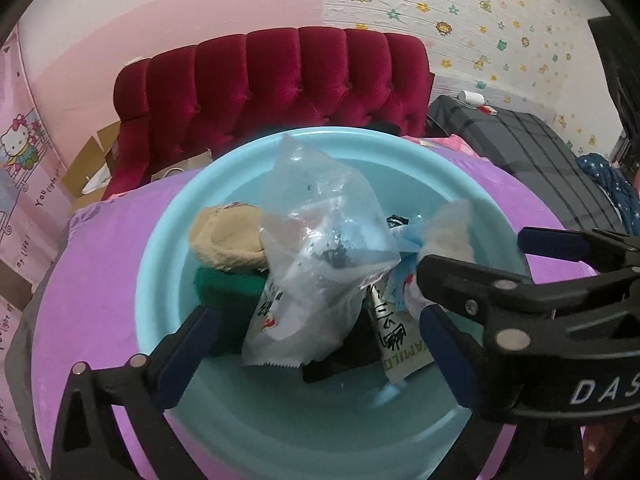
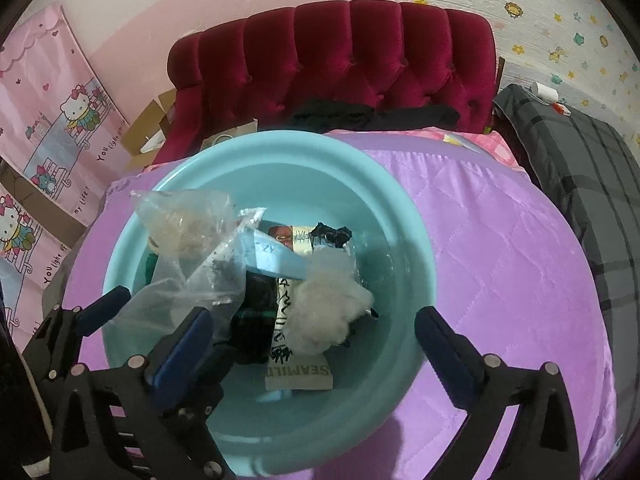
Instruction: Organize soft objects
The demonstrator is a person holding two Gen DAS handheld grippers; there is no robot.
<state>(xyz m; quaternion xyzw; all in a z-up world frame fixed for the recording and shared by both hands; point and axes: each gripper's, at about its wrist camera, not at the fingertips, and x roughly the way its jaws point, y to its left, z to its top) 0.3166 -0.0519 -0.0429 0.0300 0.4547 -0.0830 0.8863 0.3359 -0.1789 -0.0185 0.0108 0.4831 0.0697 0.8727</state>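
Both grippers, left and right, hover with fingers spread, empty, over the basin on the bed. Clear bag tops the pile; pinch its crumpled middle, lift slowly.

Ahead of the jaws, a clear plastic bag stands tall in the blue basin, blocking its middle. Right of the right jaws, the purple bedspread lies bare.
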